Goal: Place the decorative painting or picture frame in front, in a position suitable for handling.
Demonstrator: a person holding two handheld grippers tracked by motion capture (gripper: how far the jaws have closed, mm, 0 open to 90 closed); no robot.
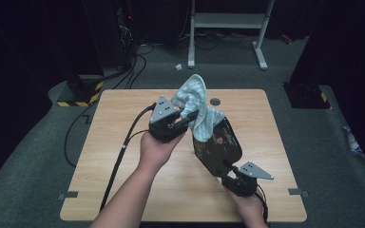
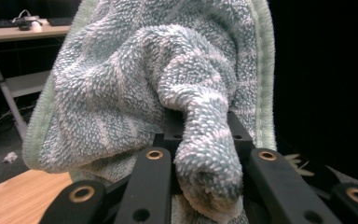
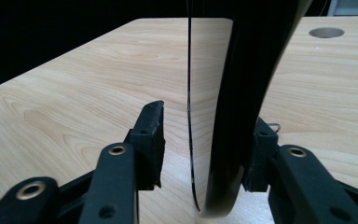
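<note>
A fluffy striped pale-green terry towel [image 1: 196, 105] hangs bunched above the middle of the surface [image 1: 123, 142], its lower end tucked into a glossy dark patterned bag [image 1: 219, 148]. The left hand-held gripper [image 1: 183, 118] is clamped on a fold of the towel. The right hand-held gripper [image 1: 229, 172] has the bag's thin edge between its jaws, one pad touching, the other apart. The surface is pale wood-grain laminate with a round cable hole [image 1: 215, 101]; grey carpet [image 1: 43, 142] and a white metal frame [image 1: 228, 28] lie beyond.

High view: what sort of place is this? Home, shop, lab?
Most likely a lab or recording bay: a lone wooden table on grey carpet, dark curtained surroundings, hazard-striped stand bases, and loose cables across the floor. Nothing domestic in view.
</note>
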